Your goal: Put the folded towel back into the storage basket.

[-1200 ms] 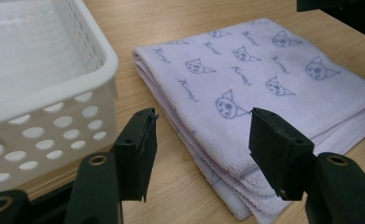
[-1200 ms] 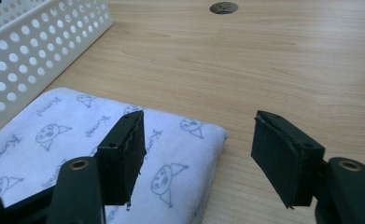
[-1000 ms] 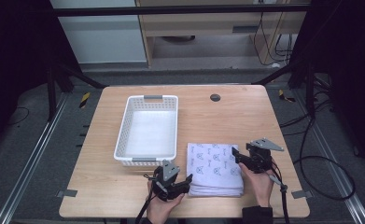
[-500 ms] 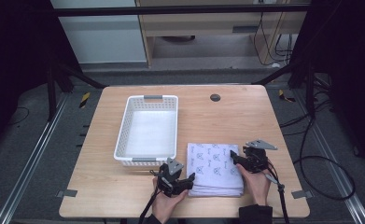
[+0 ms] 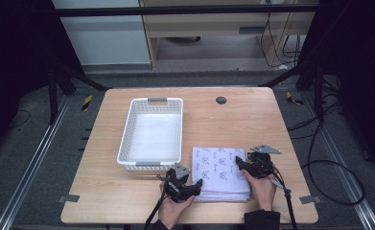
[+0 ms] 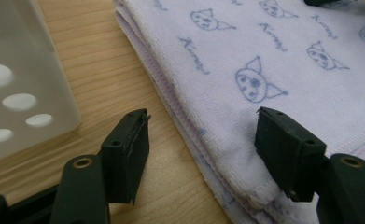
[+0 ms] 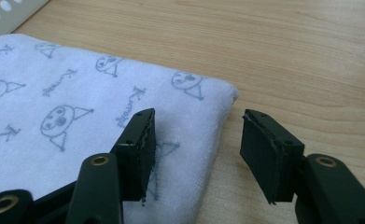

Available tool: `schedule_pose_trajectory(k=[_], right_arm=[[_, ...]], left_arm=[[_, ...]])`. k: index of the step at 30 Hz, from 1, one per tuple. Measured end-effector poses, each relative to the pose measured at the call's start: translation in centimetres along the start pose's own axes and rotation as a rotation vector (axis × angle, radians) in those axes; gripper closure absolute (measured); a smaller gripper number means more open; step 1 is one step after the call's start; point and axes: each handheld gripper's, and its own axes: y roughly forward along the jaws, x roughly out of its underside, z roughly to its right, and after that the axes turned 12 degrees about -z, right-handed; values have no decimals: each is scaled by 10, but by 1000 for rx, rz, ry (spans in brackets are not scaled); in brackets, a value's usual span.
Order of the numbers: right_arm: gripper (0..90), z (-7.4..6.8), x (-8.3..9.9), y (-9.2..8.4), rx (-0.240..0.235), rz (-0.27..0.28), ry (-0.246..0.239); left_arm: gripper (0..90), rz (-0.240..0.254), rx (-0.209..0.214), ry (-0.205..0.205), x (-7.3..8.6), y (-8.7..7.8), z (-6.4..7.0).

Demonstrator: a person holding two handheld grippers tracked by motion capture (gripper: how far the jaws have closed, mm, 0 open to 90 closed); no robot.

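Observation:
A folded lilac towel printed with blue cat faces lies at the table's front right. My left gripper is open at the towel's near left corner. In the left gripper view one jaw is over bare wood and the other over the towel. My right gripper is open at the towel's right edge. In the right gripper view its left jaw is over the towel and its right jaw over the table. Neither grips anything.
An empty white perforated basket stands left of the towel, its wall close to my left gripper and its corner far off in the right gripper view. A dark round grommet sits at the table's back.
My left gripper has slid right to the towel's near left corner. My right gripper has shifted a little left and down, onto the towel's right edge. Both stay open.

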Motion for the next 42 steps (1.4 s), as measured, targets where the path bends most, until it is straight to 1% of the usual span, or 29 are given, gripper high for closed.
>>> schedule_pose_trajectory(k=[2, 6, 7, 9, 12, 13, 14, 15, 17, 18, 19, 23, 24, 25, 27, 29, 31, 33, 37, 39, 41, 42], right_arm=[[463, 0, 0, 0, -4, -3, 3], [471, 1, 0, 2, -5, -7, -3], [474, 0, 0, 2, -7, -9, 5], [498, 1, 1, 4, -20, -9, 7], [532, 2, 2, 4, -37, -8, 6], [532, 2, 2, 4, -37, -8, 6], [552, 2, 1, 5, -49, -10, 10], [552, 2, 1, 5, -49, -10, 10], [565, 3, 1, 5, -61, -16, 25], [578, 3, 1, 5, -71, -19, 35], [599, 3, 1, 5, -81, -23, 45], [619, 4, 1, 6, -97, -26, 52], [639, 5, 1, 6, -108, -30, 61], [639, 5, 1, 6, -108, -30, 61], [678, 4, 1, 5, -117, -32, 65], [725, 3, 1, 5, -119, -29, 65], [746, 2, 1, 5, -120, -22, 70], [763, 1, 1, 4, -116, -18, 64], [777, -1, 0, 2, -114, -19, 70], [780, -2, -1, -1, -101, -7, 51], [781, -3, -1, -5, -111, 8, 56], [782, -3, -2, -7, -115, 19, 47]], left_arm=[[333, 3, 0, 3, 0, 0, 0], [334, 5, -18, 10, 1, 1, 3], [334, -1, -24, 16, 1, 1, 3], [338, 4, -29, 11, 1, 1, 5], [392, -1, -16, 12, 1, 1, 5], [417, -1, -16, 12, 1, 1, 5], [447, 1, -6, 9, 1, 1, 6], [447, 1, 0, 9, 1, 1, 6], [496, 1, 9, 5, 1, 1, 7], [499, 0, 9, 4, 1, 1, 7], [531, 1, 14, 1, 1, 1, 8], [554, -3, 16, -3, 1, 1, 8], [567, -5, 19, -5, 1, 0, 9], [567, -8, 25, -6, 0, 0, 8], [615, -9, 45, -11, 0, 0, 8], [647, -5, 51, -10, 0, 0, 9], [677, -3, 53, -7, 0, 0, 9], [706, 0, 52, -4, 0, 0, 9], [734, 11, 55, -5, 1, -2, 9], [746, 19, 59, -5, 1, -4, 9], [749, 22, 59, -6, 1, -5, 9], [750, 28, 61, -4, 2, -7, 9]])
